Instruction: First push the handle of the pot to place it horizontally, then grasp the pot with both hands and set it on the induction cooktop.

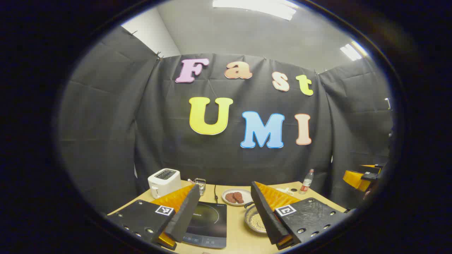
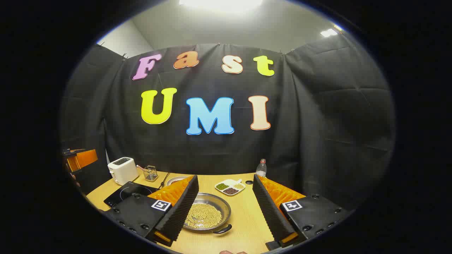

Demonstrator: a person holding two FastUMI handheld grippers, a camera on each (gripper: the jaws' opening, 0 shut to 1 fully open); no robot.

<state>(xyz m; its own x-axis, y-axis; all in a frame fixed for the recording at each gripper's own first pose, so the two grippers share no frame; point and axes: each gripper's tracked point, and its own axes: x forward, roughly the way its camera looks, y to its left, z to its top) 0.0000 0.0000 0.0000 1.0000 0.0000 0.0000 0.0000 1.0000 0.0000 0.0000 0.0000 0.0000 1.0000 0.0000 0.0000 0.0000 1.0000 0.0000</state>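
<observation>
Both grippers hover above the table, jaws spread, nothing held.

Left to right in the right gripper view: toaster (image 2: 122, 170), induction cooktop (image 2: 124, 193), pot (image 2: 206, 214) of beans just beside it, sectioned dish (image 2: 230, 187), bottle (image 2: 261, 168). The pot appears untouched; pushing its handle (image 2: 223, 230) and lifting remain.

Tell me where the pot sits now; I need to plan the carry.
In the right gripper view the pot rests on the table, between that tool's open fingers, right of the induction cooktop.
</observation>
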